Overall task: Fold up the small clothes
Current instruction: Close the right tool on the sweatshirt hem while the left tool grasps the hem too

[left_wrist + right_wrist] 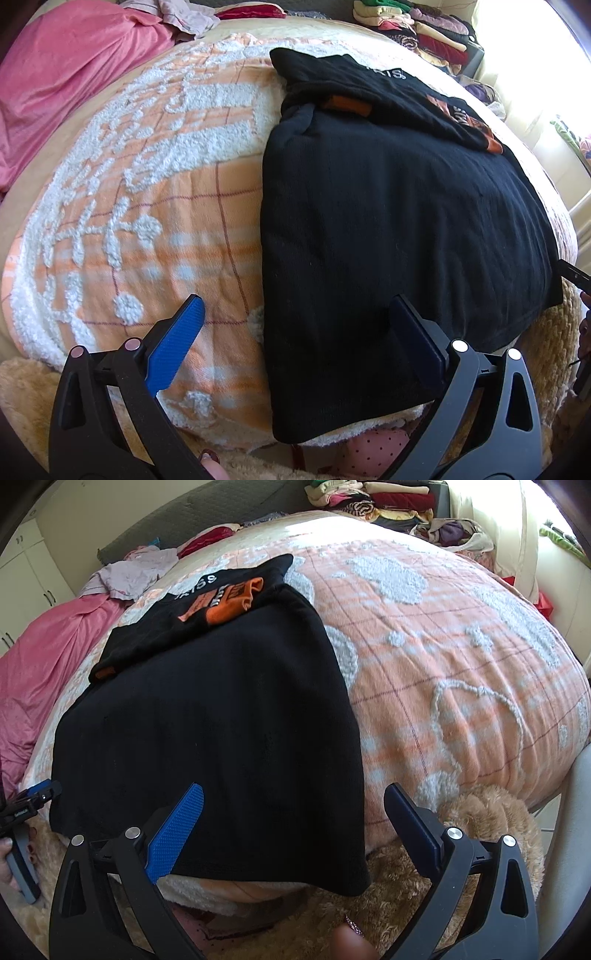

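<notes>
A black garment with orange print (399, 229) lies partly folded on the orange and white blanket (147, 192), its far part doubled over with orange trim showing. It also shows in the right wrist view (221, 720). My left gripper (295, 317) is open and empty, hovering over the garment's near left edge. My right gripper (293, 799) is open and empty above the garment's near right corner. The tip of the left gripper appears at the left edge of the right wrist view (33, 797), beside the garment's near left corner.
A pink sheet (62, 85) lies bunched at the far left. A pile of folded clothes (417, 26) is stacked at the far right by the window. A fuzzy tan cover (480, 830) hangs at the near bed edge. A lilac garment (136, 572) lies crumpled at the back.
</notes>
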`<state>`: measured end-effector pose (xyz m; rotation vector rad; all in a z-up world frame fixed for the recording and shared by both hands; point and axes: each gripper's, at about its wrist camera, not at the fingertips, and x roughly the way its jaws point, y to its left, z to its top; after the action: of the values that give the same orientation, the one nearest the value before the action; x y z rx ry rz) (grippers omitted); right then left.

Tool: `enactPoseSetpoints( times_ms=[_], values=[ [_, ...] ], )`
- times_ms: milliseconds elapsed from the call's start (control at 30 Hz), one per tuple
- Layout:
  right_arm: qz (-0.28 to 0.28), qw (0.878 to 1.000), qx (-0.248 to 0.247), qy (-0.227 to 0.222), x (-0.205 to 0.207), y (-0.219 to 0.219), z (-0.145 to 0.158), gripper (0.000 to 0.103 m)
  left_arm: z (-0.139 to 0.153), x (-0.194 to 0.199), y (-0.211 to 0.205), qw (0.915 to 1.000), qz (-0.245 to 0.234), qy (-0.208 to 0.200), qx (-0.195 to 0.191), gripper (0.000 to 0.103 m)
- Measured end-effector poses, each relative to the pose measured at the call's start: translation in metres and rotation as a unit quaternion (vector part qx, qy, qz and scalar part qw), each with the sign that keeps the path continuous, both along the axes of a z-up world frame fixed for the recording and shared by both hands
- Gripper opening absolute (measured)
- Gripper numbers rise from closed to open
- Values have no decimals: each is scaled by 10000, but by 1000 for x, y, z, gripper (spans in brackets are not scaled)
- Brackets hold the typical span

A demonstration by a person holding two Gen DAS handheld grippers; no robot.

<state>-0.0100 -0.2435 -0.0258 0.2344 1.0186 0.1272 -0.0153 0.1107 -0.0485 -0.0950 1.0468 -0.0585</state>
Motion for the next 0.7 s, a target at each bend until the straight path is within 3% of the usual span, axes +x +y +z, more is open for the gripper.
enactPoseSetpoints(
  times_ms=[167, 200, 367, 500, 533, 567, 633, 700],
  values=[
    [9, 9999, -116, 63, -2, -4, -7, 95, -1, -3, 2, 10000, -25, 2, -9, 93],
    [29, 9999, -64, 90, -2, -5, -9, 85, -2, -4, 2, 10000, -28, 6, -11, 93],
    [66, 9999, -43, 113, -7, -10, -15, 68, -1, -9, 3, 10000, -10, 11, -46, 93],
    [292, 9996, -20, 6, -14, -8, -13, 33, -1, -14, 5, 9999, 18, 10, -131, 93],
    [353, 9994, 12, -25, -16, -7, -11, 29, -1, -16, 7, 9999, 35, 11, -148, 93],
    [396, 9991, 117, -56, -17, -7, -10, 17, -1, -16, 7, 9999, 63, 2, -159, 93],
    [372, 9990, 226, -124, -18, -9, -6, 14, -1, -18, 7, 9998, 82, -11, -164, 92],
    [324, 9993, 179, -87, -17, -11, -9, 15, -2, -19, 7, 9998, 98, -21, -163, 80]
  ],
)
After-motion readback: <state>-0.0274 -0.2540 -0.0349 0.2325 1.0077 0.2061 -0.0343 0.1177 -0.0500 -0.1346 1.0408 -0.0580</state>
